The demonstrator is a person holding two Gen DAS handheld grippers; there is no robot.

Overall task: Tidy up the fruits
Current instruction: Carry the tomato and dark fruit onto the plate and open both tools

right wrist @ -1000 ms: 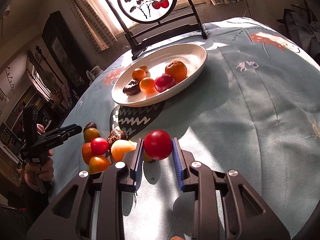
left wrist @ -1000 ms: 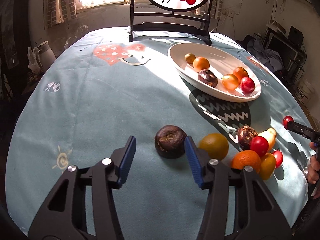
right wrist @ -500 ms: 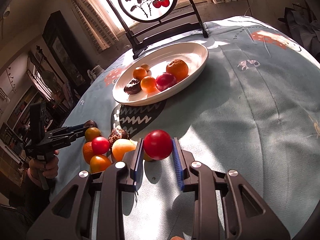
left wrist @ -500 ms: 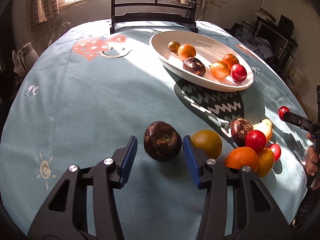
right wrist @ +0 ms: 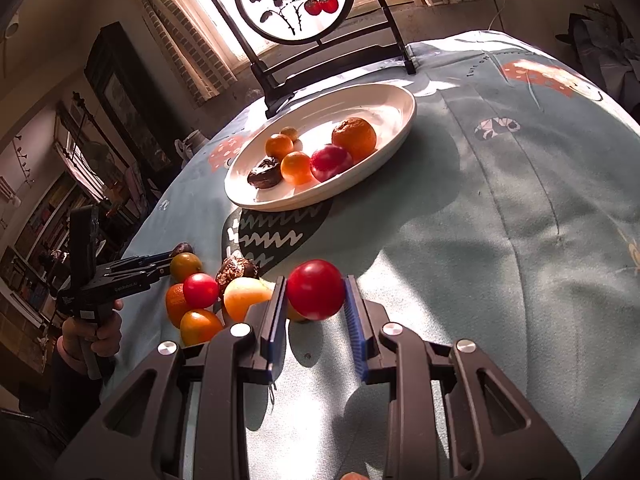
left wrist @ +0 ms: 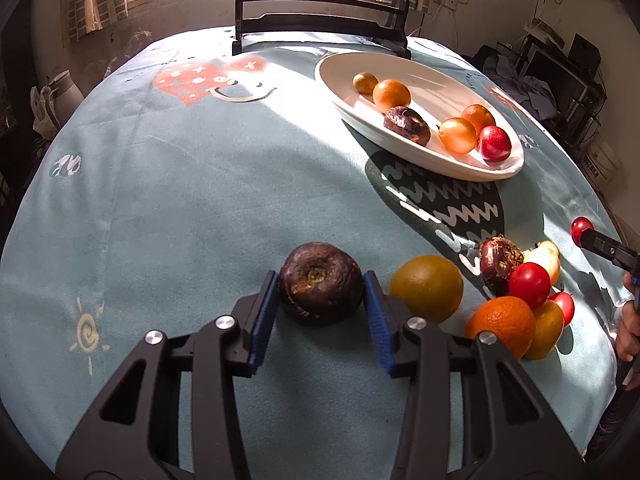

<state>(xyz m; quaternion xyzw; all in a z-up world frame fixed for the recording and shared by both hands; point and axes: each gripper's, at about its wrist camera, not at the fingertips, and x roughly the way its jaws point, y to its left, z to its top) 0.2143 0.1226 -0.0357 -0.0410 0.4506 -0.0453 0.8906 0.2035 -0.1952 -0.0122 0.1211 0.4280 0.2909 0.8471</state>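
A wrinkled dark brown fruit lies on the blue tablecloth between the pads of my left gripper. Its jaws are closing and both blue pads touch the fruit's sides. To its right sit a yellow-green citrus and a pile of fruits: orange, red, yellow and brown. My right gripper is shut on a red round fruit, held just above the cloth. Further back, the white oval plate holds several fruits. In the right wrist view the left gripper shows at the left, beside the pile.
A round painted screen on a black stand rises behind the plate. A pale jug stands off the table at left. A hand holds the right gripper at the table's right edge. Bare cloth spreads to the left.
My left gripper has moved forward around the dark brown fruit and its jaws have narrowed onto it. The right gripper with the red fruit has stayed put.
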